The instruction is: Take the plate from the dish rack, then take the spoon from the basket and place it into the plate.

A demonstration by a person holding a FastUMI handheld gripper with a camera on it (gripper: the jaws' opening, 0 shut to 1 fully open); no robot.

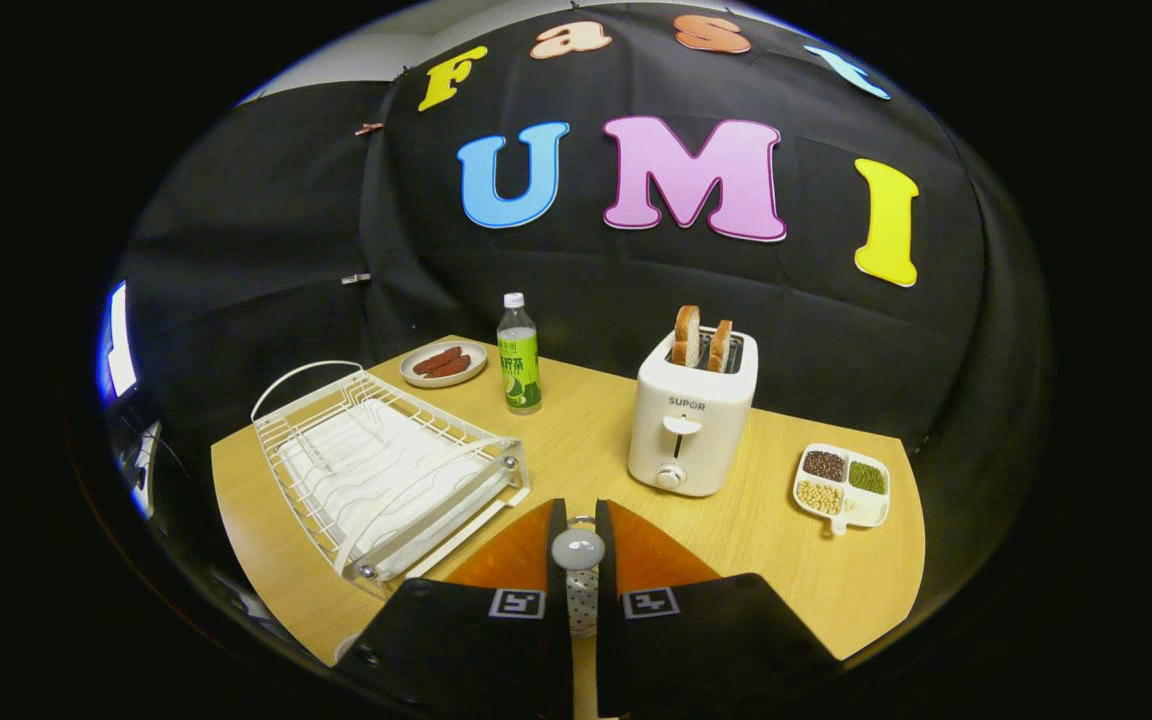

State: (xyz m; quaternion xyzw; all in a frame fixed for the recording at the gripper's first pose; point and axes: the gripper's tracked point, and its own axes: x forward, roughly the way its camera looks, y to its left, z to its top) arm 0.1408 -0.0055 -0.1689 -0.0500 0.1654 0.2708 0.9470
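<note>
1. The gripper (577, 560) has its fingers pinched on a spoon (578, 549), whose handle runs back between them.
2. Dish rack (386, 470) lies ahead-left, near the tabletop's (576, 440) left edge.
3. I cannot tell where the plate sits.

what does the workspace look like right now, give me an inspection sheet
surface: light wooden table, looks dry and clean
job's things: spoon pinched between the fingers, its bowl end forward; white dish rack just ahead and to the left, with no plate in it
clutter: green-labelled bottle; white toaster with two bread slices up; small plate of sausages behind the rack; divided dish of beans and grains to the right
grippers: gripper shut on the spoon
cables: nothing seen
surroundings: black cloth wall; a lit screen off to the left
</note>
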